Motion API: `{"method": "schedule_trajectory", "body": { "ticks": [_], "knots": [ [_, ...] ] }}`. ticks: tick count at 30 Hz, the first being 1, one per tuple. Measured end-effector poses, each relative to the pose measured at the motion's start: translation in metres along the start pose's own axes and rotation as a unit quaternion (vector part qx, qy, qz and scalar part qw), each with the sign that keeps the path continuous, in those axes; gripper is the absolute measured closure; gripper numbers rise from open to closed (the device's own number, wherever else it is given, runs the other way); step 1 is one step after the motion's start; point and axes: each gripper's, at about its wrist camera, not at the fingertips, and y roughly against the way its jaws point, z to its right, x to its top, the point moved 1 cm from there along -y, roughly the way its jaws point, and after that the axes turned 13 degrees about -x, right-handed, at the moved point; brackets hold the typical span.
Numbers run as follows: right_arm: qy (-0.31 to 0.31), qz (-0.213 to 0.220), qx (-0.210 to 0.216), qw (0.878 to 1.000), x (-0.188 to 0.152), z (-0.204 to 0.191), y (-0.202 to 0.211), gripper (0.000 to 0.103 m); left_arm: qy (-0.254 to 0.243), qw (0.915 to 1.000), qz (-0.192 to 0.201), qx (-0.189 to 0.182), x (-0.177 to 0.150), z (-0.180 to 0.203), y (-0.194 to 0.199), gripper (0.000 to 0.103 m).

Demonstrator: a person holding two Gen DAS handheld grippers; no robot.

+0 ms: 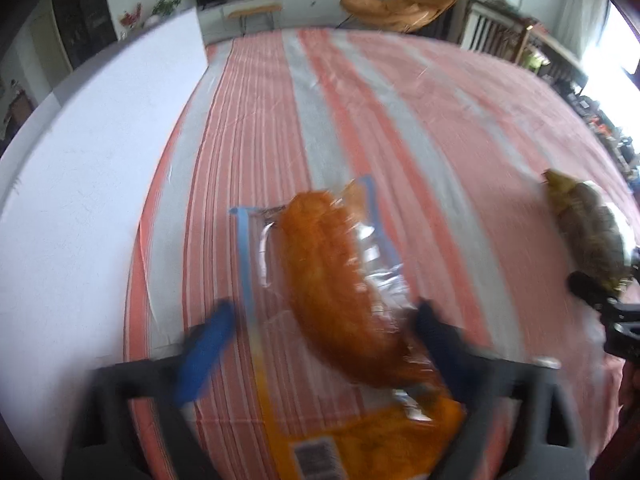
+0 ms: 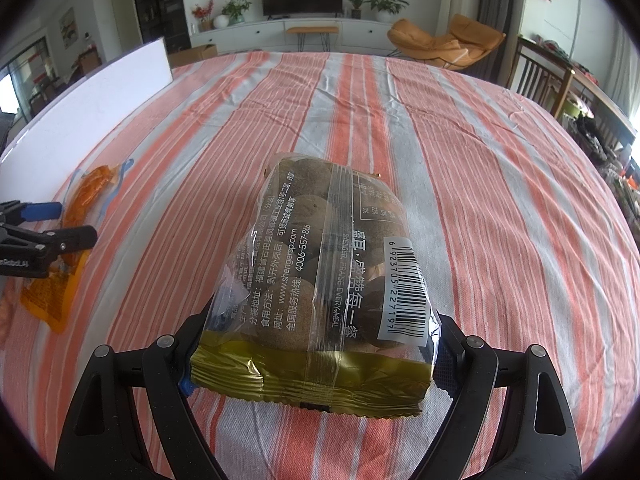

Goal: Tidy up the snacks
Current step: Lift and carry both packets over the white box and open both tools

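An orange snack packet point(image 1: 336, 280) with a clear window and blue edging lies on the striped tablecloth point(image 1: 360, 100). My left gripper point(image 1: 320, 328) straddles its near half. The blue fingertip point(image 1: 212, 336) stands just left of the wrapper's edge and the dark fingertip point(image 1: 432, 328) is at its right edge. The view is blurred, and the jaws look open around the packet. My right gripper point(image 2: 326, 332) is shut on a clear bag of brown round snacks point(image 2: 320, 264) with a gold bottom seam, gripped near that seam. The same bag point(image 1: 588, 232) shows at the right edge of the left wrist view.
A white board point(image 2: 80, 96) stands along the table's left side. The striped cloth point(image 2: 500, 160) stretches far ahead and to the right. A wooden chair point(image 2: 540, 72) stands at the table's right edge. Beyond the table are an orange lounge chair point(image 2: 444, 44) and a TV cabinet.
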Motion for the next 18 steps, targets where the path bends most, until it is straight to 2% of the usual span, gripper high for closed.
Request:
{"method": "schedule_trajectory", "body": {
  "ticks": [3, 6, 7, 9, 10, 11, 15, 18],
  "knots": [
    [0.015, -0.073, 0.015, 0.997, 0.012, 0.0, -0.002, 0.016, 0.032, 0.9989, 0.005, -0.033, -0.002, -0.009, 0.009, 0.043],
    [-0.01, -0.101, 0.049, 0.994, 0.024, 0.007, 0.003, 0.016, 0.052, 0.9972, 0.022, -0.05, -0.008, -0.01, 0.022, 0.057],
    [-0.015, -0.107, 0.055, 0.993, 0.028, 0.008, 0.005, 0.016, 0.058, 0.9962, 0.023, -0.061, -0.012, -0.009, 0.026, 0.059],
    [-0.021, -0.112, 0.059, 0.992, 0.034, 0.008, 0.005, 0.017, 0.06, 0.9951, 0.025, -0.074, -0.02, -0.005, 0.03, 0.061],
    [-0.021, -0.113, 0.056, 0.992, 0.034, 0.008, 0.004, 0.022, 0.059, 0.9949, 0.03, -0.076, -0.025, -0.004, 0.033, 0.062],
    [-0.02, -0.115, 0.05, 0.992, 0.034, 0.008, 0.002, 0.034, 0.06, 0.9945, 0.034, -0.079, -0.028, -0.003, 0.035, 0.063],
    [-0.041, -0.118, 0.06, 0.99, 0.03, 0.017, 0.011, 0.038, 0.098, 0.9847, 0.065, -0.129, -0.04, -0.013, 0.054, 0.064],
    [-0.044, -0.097, 0.069, 0.992, 0.035, 0.016, 0.031, 0.038, 0.116, 0.9759, 0.093, -0.16, -0.039, -0.018, 0.074, 0.064]
  ]
}}
